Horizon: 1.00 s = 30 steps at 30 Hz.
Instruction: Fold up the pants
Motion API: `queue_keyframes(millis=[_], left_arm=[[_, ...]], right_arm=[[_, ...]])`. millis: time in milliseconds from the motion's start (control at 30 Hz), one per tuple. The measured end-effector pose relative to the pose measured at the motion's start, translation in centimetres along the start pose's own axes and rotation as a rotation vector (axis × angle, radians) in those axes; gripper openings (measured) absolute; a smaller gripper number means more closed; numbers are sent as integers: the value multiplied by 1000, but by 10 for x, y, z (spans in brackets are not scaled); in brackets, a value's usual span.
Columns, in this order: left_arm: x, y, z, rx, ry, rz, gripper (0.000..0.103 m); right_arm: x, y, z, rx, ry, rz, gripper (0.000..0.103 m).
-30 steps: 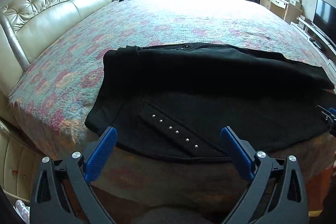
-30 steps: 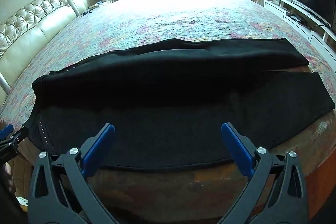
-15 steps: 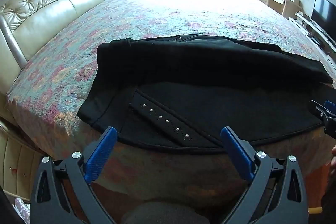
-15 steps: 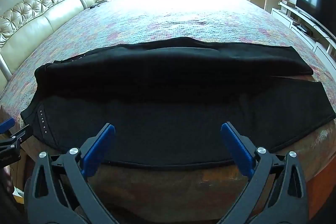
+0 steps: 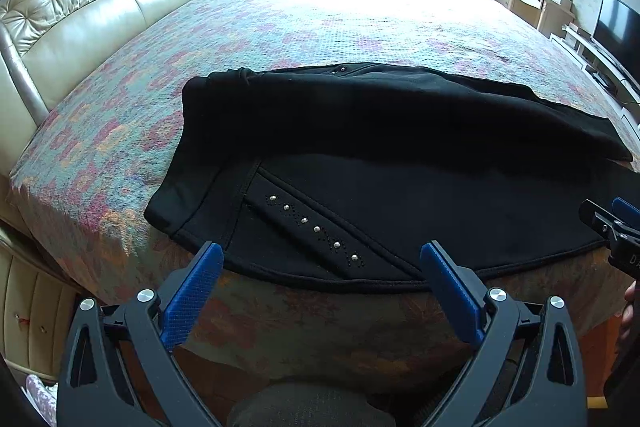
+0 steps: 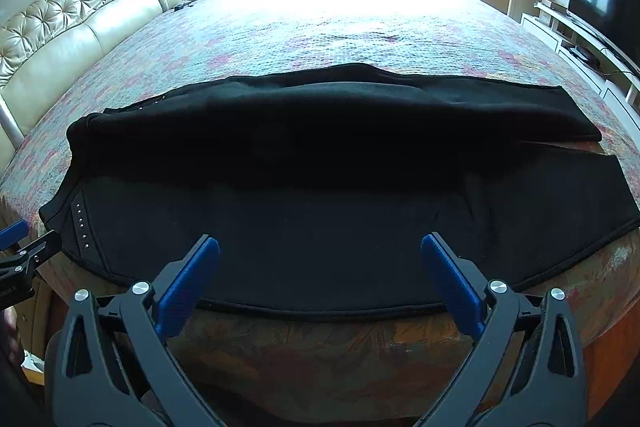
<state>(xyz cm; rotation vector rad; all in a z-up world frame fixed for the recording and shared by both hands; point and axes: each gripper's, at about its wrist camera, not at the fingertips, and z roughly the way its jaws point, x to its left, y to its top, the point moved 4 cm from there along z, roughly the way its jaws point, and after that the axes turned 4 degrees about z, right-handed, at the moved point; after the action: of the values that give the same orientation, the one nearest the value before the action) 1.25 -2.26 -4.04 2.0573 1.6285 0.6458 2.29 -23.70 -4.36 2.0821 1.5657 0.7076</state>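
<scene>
Lying lengthwise along the near edge of the bed [image 6: 360, 27]: black pants [image 6: 340, 195], one leg folded over the other. Hovering just short of the hem, left gripper [image 5: 320, 263] and right gripper [image 6: 320, 255], fingers spread wide, gripping nothing.

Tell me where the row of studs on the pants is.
Left wrist view: the studs run diagonally on the pants, near the bed edge, just beyond the open left claw.
</scene>
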Motion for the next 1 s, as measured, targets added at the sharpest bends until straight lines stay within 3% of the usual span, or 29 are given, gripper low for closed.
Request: queue_keyframes(millis=[1000], left_arm=[[-2, -2, 3, 20, -4, 5, 99]], right_arm=[[3, -5, 5, 31, 16, -8, 101]])
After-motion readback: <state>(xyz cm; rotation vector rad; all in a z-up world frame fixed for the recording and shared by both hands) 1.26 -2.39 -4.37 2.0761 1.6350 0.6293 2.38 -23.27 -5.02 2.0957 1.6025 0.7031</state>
